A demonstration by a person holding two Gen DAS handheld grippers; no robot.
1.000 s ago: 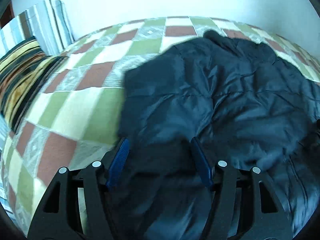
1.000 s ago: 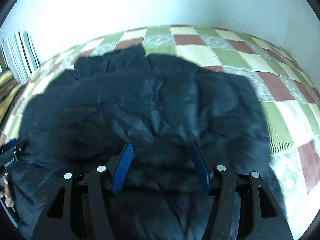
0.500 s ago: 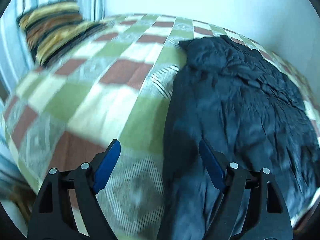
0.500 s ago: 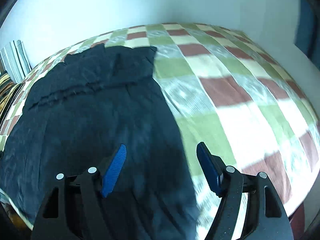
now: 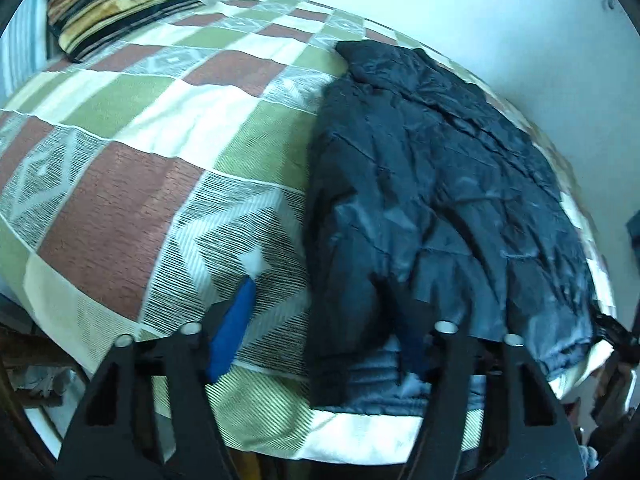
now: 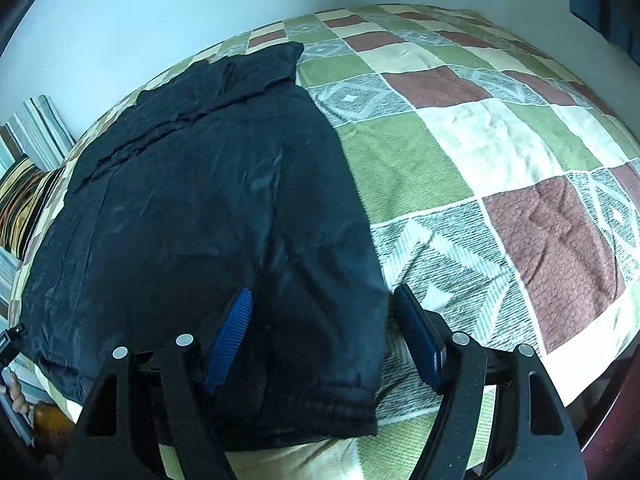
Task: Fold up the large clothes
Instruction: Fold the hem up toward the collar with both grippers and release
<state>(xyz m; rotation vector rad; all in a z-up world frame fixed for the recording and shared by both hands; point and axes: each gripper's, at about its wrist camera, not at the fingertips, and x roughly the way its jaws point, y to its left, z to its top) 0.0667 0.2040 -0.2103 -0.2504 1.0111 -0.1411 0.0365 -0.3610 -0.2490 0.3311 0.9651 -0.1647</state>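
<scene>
jacket [image 5: 432, 184]: dark puffy jacket, lying flat on the checked bedspread [image 5: 168, 128], hem at the near edge of the bed, collar end toward the wall. Looks already narrowed into a long panel, so you're probably about to do the lengthwise fold.
left gripper [image 5: 324, 320]: jaws have just been closing, not gripping yet. It straddles the jacket's left hem corner; left pad [image 5: 236, 320] sits over bare bedspread, the other pad is over the dark fabric.
right gripper [image 6: 324, 336]: jaws have just been narrowing too, but nothing pinched. Right hem corner of the jacket [image 6: 208, 208] lies between the pads; right pad [image 6: 420, 340] is just off the fabric edge, over the bedspread [image 6: 480, 140].
risk, cover grab: your outer pads hover over the cover, so closing from here could pinch bedspread with the hem and drag it up.
risk, thin bite: the shell looks slick and padded. If you catch only the top layer the layers may slide apart and the side folds open.
risk, uneven lift: the two corners are not equally centred in the jaws; one could slip first and skew the fold.
risk, edge drop: hem sits right at the mattress edge, so pulling toward you could slide the jacket off.
striped pillow [image 5: 108, 0]: well apart at the far left, no conflict.
unclear: I can't tell whether any pad touches fabric; the left view is blurred near the hem.
</scene>
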